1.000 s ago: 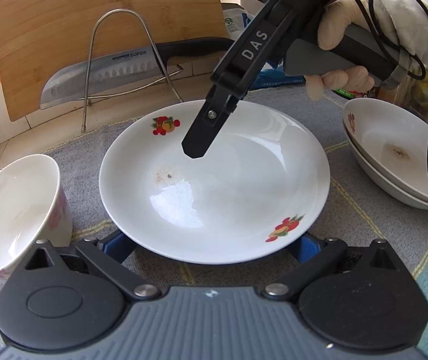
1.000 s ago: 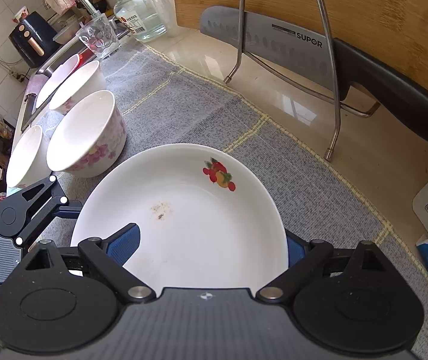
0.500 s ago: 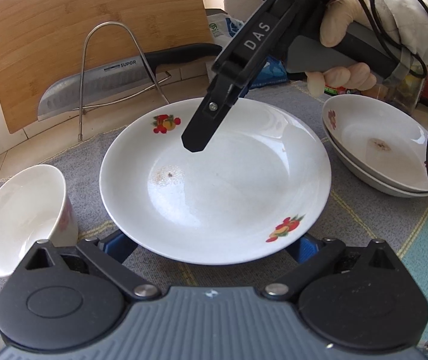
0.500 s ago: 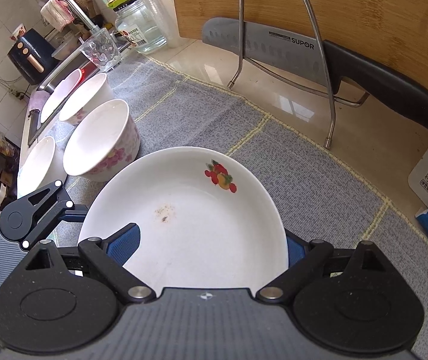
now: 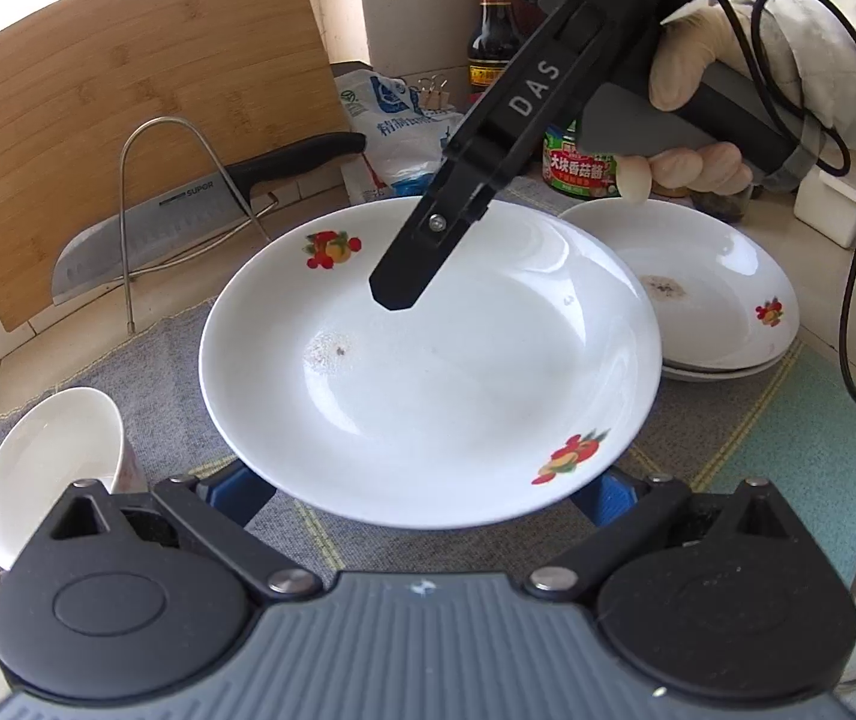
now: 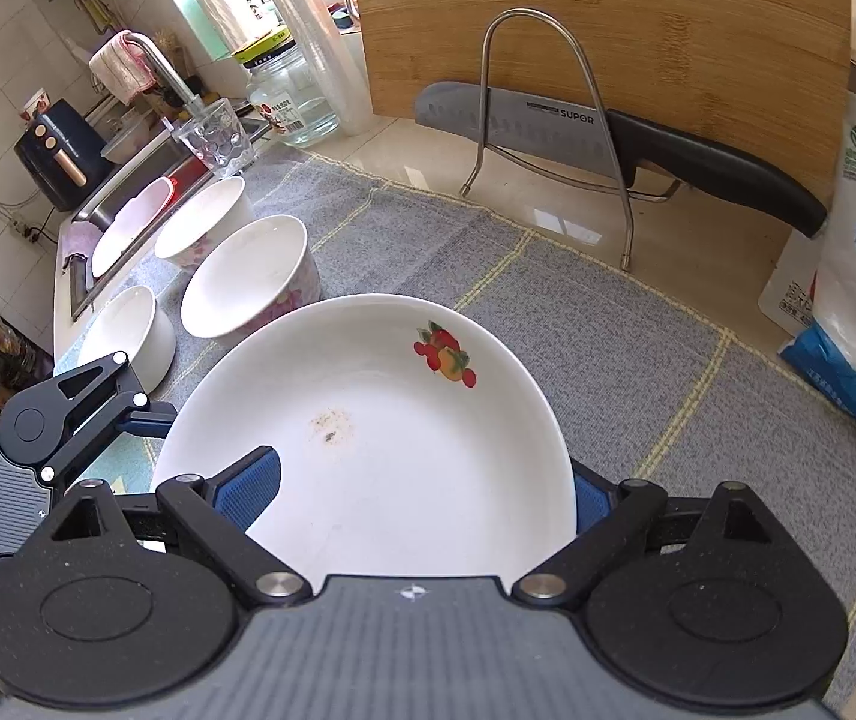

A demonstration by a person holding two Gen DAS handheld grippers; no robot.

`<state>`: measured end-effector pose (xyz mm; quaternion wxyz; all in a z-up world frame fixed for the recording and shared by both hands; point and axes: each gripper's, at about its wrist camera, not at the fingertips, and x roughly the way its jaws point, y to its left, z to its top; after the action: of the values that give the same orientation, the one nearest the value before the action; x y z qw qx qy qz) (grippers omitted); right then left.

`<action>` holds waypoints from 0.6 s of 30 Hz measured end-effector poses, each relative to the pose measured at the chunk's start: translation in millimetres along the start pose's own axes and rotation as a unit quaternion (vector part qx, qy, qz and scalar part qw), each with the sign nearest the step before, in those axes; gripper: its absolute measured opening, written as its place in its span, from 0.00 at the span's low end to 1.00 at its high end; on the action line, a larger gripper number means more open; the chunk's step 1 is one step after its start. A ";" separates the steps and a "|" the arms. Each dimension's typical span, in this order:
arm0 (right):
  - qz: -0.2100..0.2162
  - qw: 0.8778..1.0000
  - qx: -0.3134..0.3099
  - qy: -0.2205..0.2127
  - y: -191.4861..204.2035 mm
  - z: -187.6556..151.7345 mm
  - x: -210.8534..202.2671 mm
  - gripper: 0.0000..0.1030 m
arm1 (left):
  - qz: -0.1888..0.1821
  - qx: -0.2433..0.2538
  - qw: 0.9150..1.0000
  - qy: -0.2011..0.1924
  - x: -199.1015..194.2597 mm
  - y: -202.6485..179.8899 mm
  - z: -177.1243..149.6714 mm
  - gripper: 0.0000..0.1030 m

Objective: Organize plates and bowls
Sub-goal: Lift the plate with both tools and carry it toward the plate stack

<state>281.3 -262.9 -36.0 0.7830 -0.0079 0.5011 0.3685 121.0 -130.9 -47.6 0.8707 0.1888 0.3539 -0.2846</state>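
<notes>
White glazed plate point(image 5: 428, 372) with fruit decals — I'm carrying it between both grippers, clear of the grey mat point(image 6: 607, 324). Left gripper point(image 5: 422, 495) is taking the near rim: its blue pads point(image 5: 236, 489) are showing on either side, under the edge, spread about plate-wide; I can't tell whether they're pinching or just cradling. Right gripper point(image 6: 422, 489) is coming in across the opposite rim — one dark finger point(image 5: 410, 276) lying over the plate's inside, the other hidden below, so it's reading as closed on the rim, though the contact itself isn't visible. In the right wrist view the same plate is filling the space between my blue pads point(image 6: 248, 483). What matters for the next move: the stack of matching plates point(image 5: 703, 312) is sitting to the right of the carried plate, just beside it and lower, with their rims overlapping in the left wrist view. So the travel is rightward, right hand leading, left hand following. Plate is round, so there's no long axis to align; I'm only keeping it level and centring it over the stack. Bowls point(image 6: 248, 288) are sitting well off to the left on the mat, out of the path.
</notes>
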 end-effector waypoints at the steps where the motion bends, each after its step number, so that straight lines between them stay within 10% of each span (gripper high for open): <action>1: -0.005 1.000 0.004 -0.003 0.3 -4.2 -4.1 0.95 | -0.004 0.004 1.000 -0.001 -1.1 -2.8 0.5 0.98; 18: -0.074 0.992 0.090 -0.049 -12.8 -86.8 -64.5 0.95 | -0.088 0.081 0.993 -0.007 7.9 -55.4 19.7 0.98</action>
<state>206.6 -342.0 -32.7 0.8294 0.0439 0.4913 0.2623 100.8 -186.7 -47.0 0.8267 0.2244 0.3386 -0.3892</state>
